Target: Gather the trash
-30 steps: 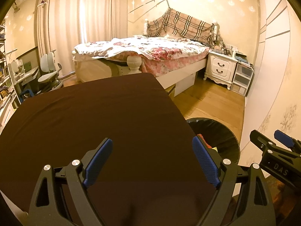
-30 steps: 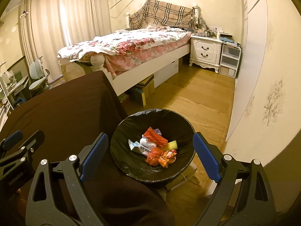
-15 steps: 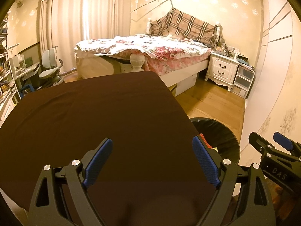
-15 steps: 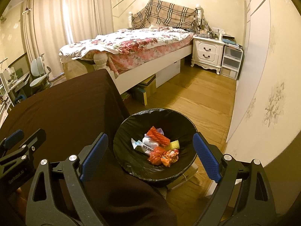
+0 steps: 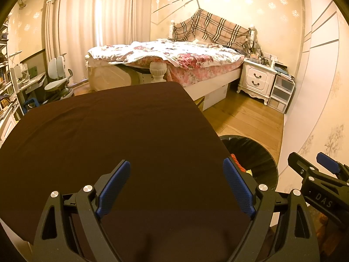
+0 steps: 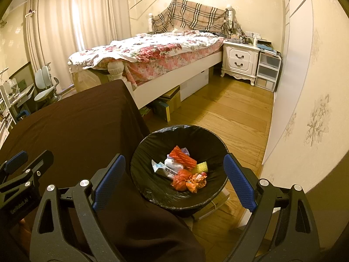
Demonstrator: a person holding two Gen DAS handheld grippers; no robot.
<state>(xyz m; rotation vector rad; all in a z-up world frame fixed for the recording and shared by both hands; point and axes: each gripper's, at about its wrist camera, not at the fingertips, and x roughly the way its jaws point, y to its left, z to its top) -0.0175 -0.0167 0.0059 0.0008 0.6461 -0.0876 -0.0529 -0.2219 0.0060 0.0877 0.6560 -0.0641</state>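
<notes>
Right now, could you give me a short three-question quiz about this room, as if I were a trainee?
1. True or false: the right tool is gripping a wrapper.
2. Where does the trash bin stand: A) on the bed, B) on the floor beside the brown-covered table, C) under the nightstand?
3. Fill in: the left tool hangs over the ____.

Key: 1 false, both tools are open and empty. 2 B. 3 table.
</notes>
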